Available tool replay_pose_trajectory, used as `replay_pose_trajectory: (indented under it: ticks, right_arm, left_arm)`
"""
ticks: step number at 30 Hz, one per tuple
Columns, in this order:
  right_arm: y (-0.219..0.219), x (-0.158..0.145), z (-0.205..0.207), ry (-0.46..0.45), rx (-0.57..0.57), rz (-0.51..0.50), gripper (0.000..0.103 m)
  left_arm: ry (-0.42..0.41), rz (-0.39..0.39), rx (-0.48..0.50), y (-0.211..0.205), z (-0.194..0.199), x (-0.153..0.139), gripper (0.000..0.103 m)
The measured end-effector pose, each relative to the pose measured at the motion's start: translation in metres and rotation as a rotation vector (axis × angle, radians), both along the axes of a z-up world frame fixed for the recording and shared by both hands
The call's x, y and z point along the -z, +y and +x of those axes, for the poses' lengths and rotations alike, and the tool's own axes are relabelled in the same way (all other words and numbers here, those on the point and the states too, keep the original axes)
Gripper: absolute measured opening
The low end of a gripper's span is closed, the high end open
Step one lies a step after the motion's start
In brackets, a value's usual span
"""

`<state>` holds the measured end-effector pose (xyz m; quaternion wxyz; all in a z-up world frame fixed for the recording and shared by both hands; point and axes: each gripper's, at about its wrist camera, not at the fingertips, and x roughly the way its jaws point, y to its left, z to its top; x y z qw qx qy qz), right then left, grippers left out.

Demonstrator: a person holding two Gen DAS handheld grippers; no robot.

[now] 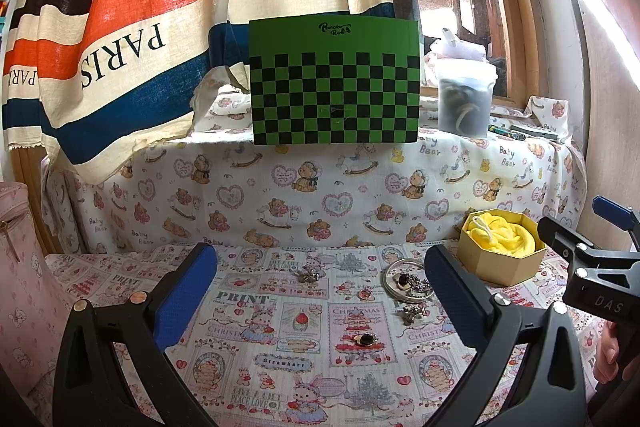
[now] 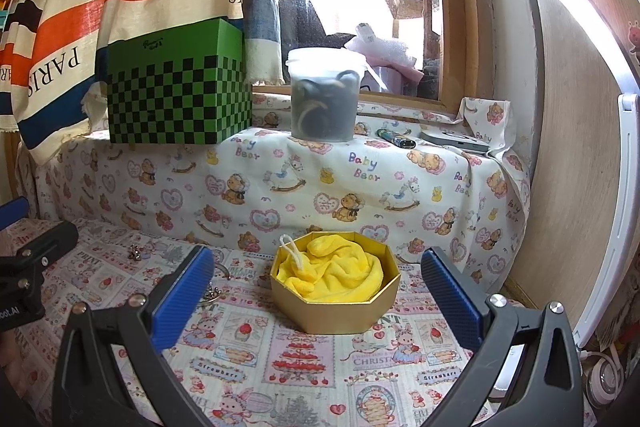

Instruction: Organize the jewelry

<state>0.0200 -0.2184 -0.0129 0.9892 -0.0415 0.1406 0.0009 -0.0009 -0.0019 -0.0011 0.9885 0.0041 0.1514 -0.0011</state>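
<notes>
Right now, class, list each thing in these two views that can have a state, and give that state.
Left gripper: open, holding nothing.
Right gripper: open, holding nothing.
Gold octagonal box: lid off, yellow cloth bunched inside.
Silver dish: upright, jewelry piled in it.
Black-stone ring: loose on the printed cloth.
Plastic tub: lid on, upright.
Green checkered box: closed.

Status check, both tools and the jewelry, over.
Left tool open, empty. Right tool open, facing gold box with yellow cloth. Jewelry loose on tablecloth, some in bangle. Nothing blocking.
</notes>
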Motion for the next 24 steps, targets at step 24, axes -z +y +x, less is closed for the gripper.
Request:
replay_pose_trajectory:
  ticks: [24]
  right_arm:
    - [-0.0004,0.0023,0.0029,0.030,0.014,-0.011,0.103]
  left_arm:
    - [0.005,0.007,-0.011,0.0000,-0.0009,0.0009,0.103]
